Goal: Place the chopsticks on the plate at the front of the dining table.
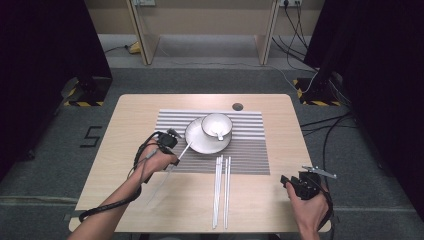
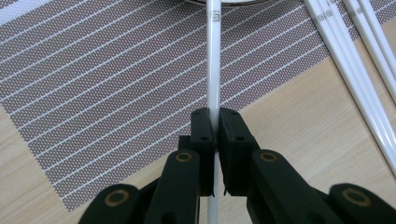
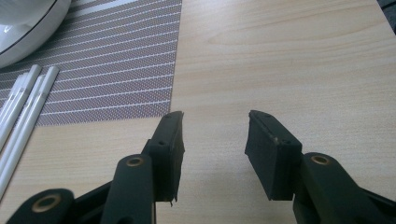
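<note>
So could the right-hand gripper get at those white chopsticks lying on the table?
Probably yes. The right gripper is open and holds nothing, and only bare table lies between it and the chopsticks to its left.

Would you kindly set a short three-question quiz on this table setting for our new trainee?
1. True or false: the left claw is shut on a chopstick.
2. What sits on the plate? A) bowl B) fork C) cup lid
3. How does the right claw stand?

Key
1. True.
2. A, the bowl.
3. Open, with nothing between its jaws, above the bare table.
</note>
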A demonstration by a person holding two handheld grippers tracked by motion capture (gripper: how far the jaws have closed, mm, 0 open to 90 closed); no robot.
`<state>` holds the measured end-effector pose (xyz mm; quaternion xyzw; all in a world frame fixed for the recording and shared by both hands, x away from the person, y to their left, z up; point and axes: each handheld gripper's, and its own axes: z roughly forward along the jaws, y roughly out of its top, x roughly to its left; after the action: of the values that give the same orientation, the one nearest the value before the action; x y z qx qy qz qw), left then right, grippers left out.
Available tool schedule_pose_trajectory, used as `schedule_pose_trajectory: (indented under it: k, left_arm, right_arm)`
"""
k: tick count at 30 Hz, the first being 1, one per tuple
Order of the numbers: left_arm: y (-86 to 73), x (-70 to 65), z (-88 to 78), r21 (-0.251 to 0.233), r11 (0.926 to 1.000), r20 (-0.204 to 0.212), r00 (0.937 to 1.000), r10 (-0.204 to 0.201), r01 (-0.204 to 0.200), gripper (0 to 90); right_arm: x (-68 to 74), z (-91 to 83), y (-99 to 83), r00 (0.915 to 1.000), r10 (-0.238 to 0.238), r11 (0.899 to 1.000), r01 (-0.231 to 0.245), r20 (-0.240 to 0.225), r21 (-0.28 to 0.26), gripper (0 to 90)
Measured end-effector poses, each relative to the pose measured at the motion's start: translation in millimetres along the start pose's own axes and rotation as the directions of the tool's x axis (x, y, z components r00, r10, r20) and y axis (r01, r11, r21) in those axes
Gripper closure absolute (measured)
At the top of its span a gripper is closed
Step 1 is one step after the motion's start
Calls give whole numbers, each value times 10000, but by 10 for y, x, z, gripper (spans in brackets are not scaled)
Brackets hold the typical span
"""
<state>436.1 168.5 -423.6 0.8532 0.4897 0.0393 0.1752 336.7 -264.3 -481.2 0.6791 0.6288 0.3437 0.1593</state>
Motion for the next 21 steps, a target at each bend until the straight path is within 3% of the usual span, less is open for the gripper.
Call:
schedule_pose_trajectory:
  k: [21]
  left_arm:
    - [114, 101, 73, -101, 9991, 23, 9992, -401, 401, 849]
  right_arm:
    - [2, 10, -5, 10000, -25, 10000, 25, 6, 5, 562]
